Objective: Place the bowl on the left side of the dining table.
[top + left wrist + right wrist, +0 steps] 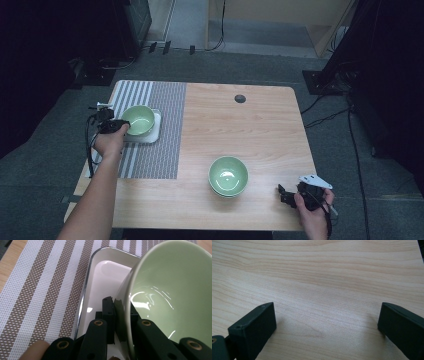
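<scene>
At the table's far left, my left gripper (118,126) pinches the green bowl (138,119) by its rim, tilted over the white tray (156,131) to seat it, while my right gripper (289,196) waits spread apart near right.

Wooden table (260,125), striped placemat (155,145), stacked green bowls (228,176)
</scene>
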The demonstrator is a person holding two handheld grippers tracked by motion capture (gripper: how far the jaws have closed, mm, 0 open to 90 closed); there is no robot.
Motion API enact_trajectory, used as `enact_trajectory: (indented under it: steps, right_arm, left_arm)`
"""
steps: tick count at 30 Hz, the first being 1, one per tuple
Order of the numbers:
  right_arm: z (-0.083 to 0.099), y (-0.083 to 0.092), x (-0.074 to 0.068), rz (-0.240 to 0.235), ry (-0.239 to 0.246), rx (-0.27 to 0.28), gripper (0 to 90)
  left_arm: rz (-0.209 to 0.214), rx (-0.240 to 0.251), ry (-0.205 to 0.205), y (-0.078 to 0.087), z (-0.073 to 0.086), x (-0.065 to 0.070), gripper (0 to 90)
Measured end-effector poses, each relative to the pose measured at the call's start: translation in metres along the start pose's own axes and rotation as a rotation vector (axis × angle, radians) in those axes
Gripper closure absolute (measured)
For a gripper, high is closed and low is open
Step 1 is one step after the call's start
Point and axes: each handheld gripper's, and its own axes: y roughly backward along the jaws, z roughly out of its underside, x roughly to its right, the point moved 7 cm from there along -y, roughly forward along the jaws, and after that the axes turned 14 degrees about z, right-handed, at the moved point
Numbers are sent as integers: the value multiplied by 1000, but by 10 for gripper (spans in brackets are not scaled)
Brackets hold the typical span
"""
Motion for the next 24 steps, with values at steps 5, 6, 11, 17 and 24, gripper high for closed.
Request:
enact_trajectory:
  steps: [5,6,11,17,24]
  right_arm:
    - [0,0,0,0,0,0,13]
    - [0,0,0,0,0,0,13]
    - [0,0,0,0,0,0,13]
    - [0,0,0,0,0,0,13]
    - [0,0,0,-1,1,-1,11]
  left_arm:
    - [11,2,-1,1,-3,1,806]
    - [24,6,6,1,-4,2,765]
    - [-12,-8,5,5,-4,2,495]
    - [2,26,-29,13,-5,4,308]
    - [34,89,-44,28,-10,11,175]
